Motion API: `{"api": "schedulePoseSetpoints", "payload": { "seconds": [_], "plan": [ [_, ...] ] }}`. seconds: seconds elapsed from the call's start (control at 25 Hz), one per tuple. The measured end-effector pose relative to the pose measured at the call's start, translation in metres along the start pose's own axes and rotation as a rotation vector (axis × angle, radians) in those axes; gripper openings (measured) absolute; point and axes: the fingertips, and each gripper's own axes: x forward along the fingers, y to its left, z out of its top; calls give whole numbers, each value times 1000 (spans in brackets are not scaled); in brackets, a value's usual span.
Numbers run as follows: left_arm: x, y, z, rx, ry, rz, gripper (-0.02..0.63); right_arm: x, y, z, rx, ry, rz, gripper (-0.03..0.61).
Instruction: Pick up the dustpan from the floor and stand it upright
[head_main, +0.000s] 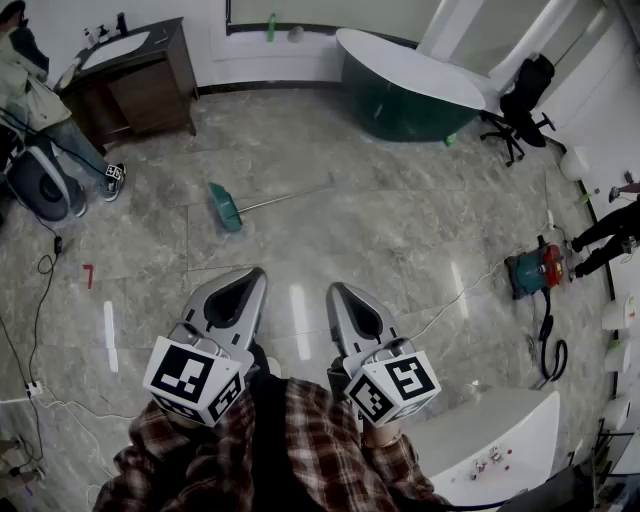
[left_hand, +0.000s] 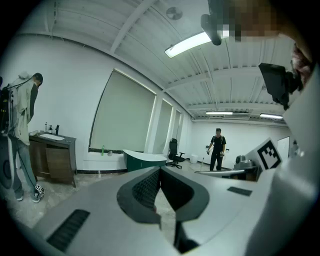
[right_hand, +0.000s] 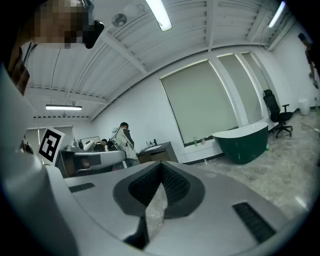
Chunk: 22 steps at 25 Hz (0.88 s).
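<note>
The teal dustpan lies flat on the grey tiled floor, its long grey handle stretching to the right. It is well ahead of both grippers and shows in neither gripper view. My left gripper is held close to my body, jaws shut with nothing between them. Beside it, my right gripper is also shut and empty. Both point forward over bare floor, apart from the dustpan.
A green bathtub stands at the back, a wooden vanity at the back left, an office chair at the back right. A teal and red machine with cables sits right. A person stands left. A white unit is near my right.
</note>
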Motion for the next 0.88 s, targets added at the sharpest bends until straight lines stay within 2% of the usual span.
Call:
{"api": "schedulePoseSetpoints", "payload": {
  "seconds": [0.32,0.88],
  "plan": [
    [46,53,-6,-20,26,19,11,58,-32,-2,22,20,-4,11],
    [189,174,39,-83,-24,-10,11,227,-97,50,-64,77,-11,11]
  ]
}}
